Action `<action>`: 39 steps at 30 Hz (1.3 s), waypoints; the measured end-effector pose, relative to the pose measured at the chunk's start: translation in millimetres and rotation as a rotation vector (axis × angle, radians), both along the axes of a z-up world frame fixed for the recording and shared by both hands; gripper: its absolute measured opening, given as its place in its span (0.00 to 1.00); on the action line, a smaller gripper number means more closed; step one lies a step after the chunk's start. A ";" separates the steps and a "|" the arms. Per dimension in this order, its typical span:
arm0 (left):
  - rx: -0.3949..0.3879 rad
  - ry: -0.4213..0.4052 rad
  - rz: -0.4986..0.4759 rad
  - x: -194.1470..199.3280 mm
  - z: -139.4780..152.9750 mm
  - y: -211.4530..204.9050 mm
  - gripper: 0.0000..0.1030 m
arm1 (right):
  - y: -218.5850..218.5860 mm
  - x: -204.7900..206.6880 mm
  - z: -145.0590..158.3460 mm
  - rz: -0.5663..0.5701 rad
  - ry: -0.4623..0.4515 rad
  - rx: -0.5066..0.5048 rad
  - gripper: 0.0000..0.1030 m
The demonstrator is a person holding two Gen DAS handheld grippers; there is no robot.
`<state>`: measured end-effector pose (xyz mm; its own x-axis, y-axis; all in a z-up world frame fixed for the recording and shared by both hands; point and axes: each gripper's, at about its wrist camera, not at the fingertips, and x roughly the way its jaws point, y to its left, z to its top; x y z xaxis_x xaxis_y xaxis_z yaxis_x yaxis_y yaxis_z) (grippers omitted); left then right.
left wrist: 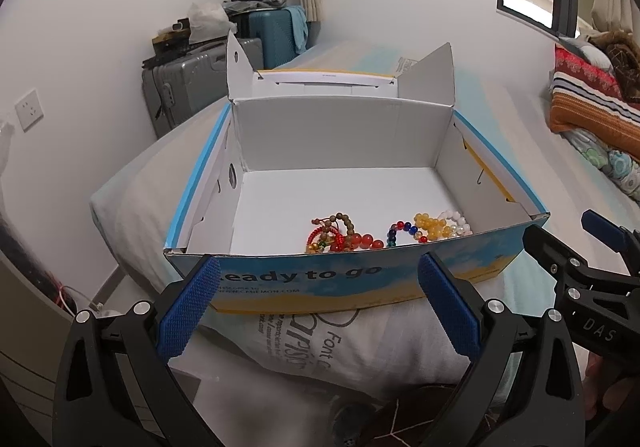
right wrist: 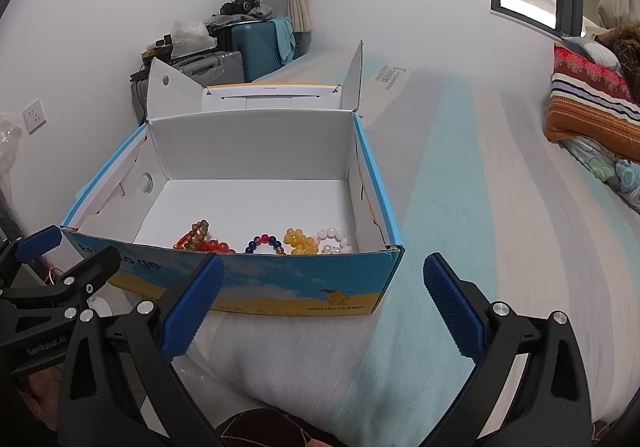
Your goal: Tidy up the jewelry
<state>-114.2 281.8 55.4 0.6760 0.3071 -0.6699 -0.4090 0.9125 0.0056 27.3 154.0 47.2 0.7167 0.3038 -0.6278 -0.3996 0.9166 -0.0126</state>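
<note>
An open blue and yellow cardboard box (left wrist: 360, 279) (right wrist: 280, 287) stands on the bed with its lid folded back. Several bead bracelets lie inside along its near wall: a red and brown one (left wrist: 340, 235) (right wrist: 204, 241), a dark blue and red one (left wrist: 398, 233) (right wrist: 264, 243), a yellow one (left wrist: 432, 227) (right wrist: 300, 241) and a white one (left wrist: 456, 221) (right wrist: 334, 241). My left gripper (left wrist: 320, 275) is open and empty just short of the box's near wall. My right gripper (right wrist: 322, 273) is open and empty at the box's near right corner.
The box sits on a white pillow (left wrist: 340, 351) on a striped bedsheet (right wrist: 500, 227). Folded blankets (right wrist: 592, 107) lie at the far right. Suitcases (left wrist: 188, 87) stand against the wall behind. Each gripper shows at the edge of the other's view.
</note>
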 end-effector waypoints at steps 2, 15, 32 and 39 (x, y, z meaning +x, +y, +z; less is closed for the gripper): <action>-0.001 0.005 0.004 0.0 -0.1 -0.2 0.94 | 0.7 0.4 -0.2 -0.001 0.001 0.000 0.93; -0.007 0.007 -0.005 2.1 -0.7 -2.3 0.94 | 1.1 0.9 -2.4 0.007 0.007 -0.005 0.93; -0.015 -0.002 0.015 5.1 -6.6 -0.8 0.95 | 0.7 2.9 -6.0 0.008 0.015 -0.003 0.93; 0.003 0.019 0.050 6.1 -7.0 -0.4 0.95 | -0.7 3.1 -6.8 0.007 0.021 0.001 0.93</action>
<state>-108.0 281.4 48.4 0.6470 0.3426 -0.6812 -0.4543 0.8907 0.0165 30.4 153.3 40.4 0.7014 0.3092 -0.6422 -0.4062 0.9138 -0.0037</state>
